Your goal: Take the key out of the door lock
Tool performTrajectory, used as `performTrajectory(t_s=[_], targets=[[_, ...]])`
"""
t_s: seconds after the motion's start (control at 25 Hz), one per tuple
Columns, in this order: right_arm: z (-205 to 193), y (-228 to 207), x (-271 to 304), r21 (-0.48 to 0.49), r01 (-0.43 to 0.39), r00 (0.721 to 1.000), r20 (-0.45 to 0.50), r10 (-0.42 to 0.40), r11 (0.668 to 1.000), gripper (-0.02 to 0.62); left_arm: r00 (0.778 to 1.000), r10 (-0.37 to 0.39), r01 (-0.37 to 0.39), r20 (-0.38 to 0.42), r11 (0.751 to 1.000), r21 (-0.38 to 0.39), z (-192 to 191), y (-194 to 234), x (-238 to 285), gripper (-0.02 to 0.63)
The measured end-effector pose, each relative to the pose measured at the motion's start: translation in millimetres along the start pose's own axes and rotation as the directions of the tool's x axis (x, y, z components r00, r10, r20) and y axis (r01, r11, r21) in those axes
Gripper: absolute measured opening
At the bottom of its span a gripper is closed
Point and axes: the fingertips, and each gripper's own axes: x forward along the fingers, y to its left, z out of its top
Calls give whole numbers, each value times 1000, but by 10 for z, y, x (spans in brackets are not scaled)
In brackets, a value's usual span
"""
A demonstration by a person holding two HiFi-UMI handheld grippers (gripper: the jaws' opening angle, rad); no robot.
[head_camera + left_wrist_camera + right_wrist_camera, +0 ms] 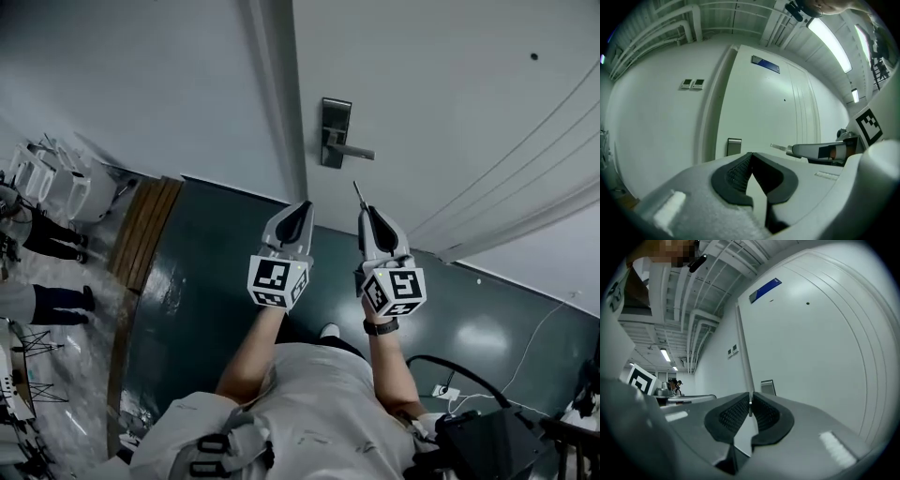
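Note:
The silver lock plate with its lever handle (336,131) sits on the white door (450,84), ahead of both grippers. My right gripper (366,214) is shut on a thin metal key (357,193), whose shaft pokes out past the tips, well clear of the lock. In the right gripper view the key (750,404) stands pinched between the dark pads, with the lock plate (768,386) behind it. My left gripper (302,208) is shut with nothing in it, level with the right one. The left gripper view shows its closed tips (750,157), the lock plate (734,146) and the key (778,147).
The door frame (281,103) runs just left of the lock, with white wall beyond. People's legs (47,234) and white equipment (56,183) stand at the far left, past a wooden floor strip (141,234). A cable and socket (441,389) lie on the dark floor, lower right.

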Motion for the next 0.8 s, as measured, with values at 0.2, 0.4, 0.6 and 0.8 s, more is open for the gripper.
performTrajectory(t_s=[0.2,0.4,0.6,0.8], targets=[[346,44,-163,-77,29,997,78,-23,997,28,996,-71,68,52,996,60,334,-229,-54,-5],[377,-53,-299,-80,85,992,96,-77,993,28,990,-129,125,65,990,64,347,-370,-32,-5],[461,-32,-416,-71,120,987,111,-112,990,28,985,-160,154,63,984,86,407,-448,-179,-5],[467,82,-361,-89,147,984,115,-137,985,28,978,-179,172,102,982,75,551,-291,-332,-5]])
